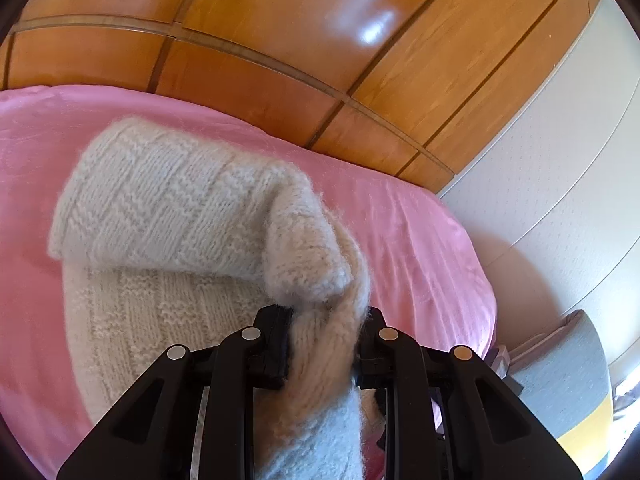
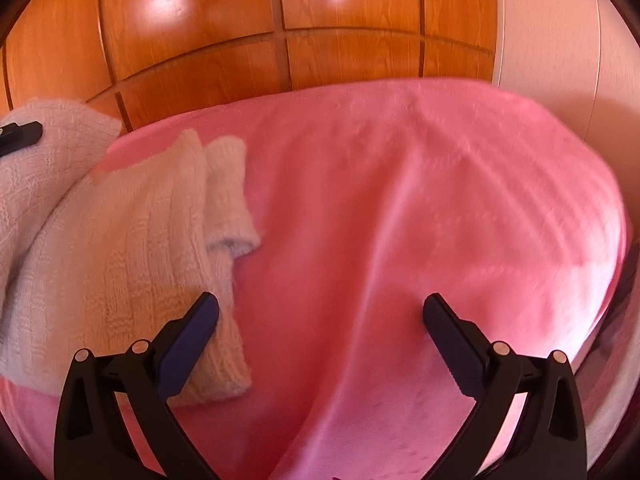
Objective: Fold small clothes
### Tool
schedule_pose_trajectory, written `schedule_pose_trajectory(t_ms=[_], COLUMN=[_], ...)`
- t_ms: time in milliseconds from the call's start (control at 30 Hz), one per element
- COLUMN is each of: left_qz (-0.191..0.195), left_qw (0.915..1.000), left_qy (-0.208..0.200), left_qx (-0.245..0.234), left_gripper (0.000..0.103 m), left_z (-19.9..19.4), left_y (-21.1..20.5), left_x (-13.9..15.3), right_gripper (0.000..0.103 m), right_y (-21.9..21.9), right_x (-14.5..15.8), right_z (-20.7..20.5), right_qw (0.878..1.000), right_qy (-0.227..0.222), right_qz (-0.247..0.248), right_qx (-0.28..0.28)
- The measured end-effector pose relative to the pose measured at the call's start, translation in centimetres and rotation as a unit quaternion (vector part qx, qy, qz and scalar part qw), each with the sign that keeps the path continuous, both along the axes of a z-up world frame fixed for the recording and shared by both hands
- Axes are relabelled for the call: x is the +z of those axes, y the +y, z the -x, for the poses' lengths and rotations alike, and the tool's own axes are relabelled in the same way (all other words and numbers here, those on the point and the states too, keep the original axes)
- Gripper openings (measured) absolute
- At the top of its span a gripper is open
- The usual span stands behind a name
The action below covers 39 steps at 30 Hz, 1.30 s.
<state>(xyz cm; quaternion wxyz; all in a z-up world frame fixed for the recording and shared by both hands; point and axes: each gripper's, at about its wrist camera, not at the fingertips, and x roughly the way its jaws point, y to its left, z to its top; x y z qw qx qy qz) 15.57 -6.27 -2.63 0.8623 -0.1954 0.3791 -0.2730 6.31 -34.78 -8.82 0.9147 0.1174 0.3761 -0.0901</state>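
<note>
A cream knitted sweater (image 1: pixel 160 208) lies partly folded on the pink bedspread (image 1: pixel 400 232). My left gripper (image 1: pixel 326 344) is shut on a bunched edge of the sweater and holds it lifted, so that part drapes back over the rest. In the right wrist view the sweater (image 2: pixel 120 248) lies at the left, with one sleeve (image 2: pixel 230 200) sticking out to the right. My right gripper (image 2: pixel 320 320) is open and empty, low over the bedspread (image 2: pixel 400 200), its left finger (image 2: pixel 192 336) over the sweater's near edge. The left gripper's finger (image 2: pixel 20 136) shows at the far left.
A glossy wooden wardrobe (image 1: pixel 280 40) stands behind the bed. A white wall (image 1: pixel 560 160) is at the right. A grey and yellow cushion (image 1: pixel 568 392) lies beyond the bed's right edge.
</note>
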Motion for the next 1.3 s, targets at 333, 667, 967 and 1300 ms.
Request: schedule_pose_trajectory(t_ms=[333, 667, 967, 1300], left_qz=[-0.019, -0.142, -0.074, -0.060], left_qw=[0.9994, 0.9850, 0.9842, 0.9846], left_qy=[0.003, -0.030, -0.067, -0.068], left_qx=[-0.027, -0.093, -0.146, 0.150], left_gripper=[0.021, 0.037, 0.072, 0.072], left_z=[-1.0, 0.2, 4.6, 2.7], left_y=[-3.2, -9.6, -7.7, 6.0], left_x=[-0.4, -3.1, -2.4, -2.3], right_gripper=[0.101, 0.101, 0.101, 0.101], right_y=[0.2, 0.3, 0.4, -0.1], right_x=[-0.3, -0.6, -0.7, -0.2], right_z=[0.3, 0.6, 0.8, 0.7], right_qw=[1.000, 1.000, 0.999, 1.000], right_qy=[-0.012, -0.020, -0.032, -0.020], right_qz=[0.004, 0.003, 0.005, -0.006], right_qx=[-0.006, -0.005, -0.005, 0.008])
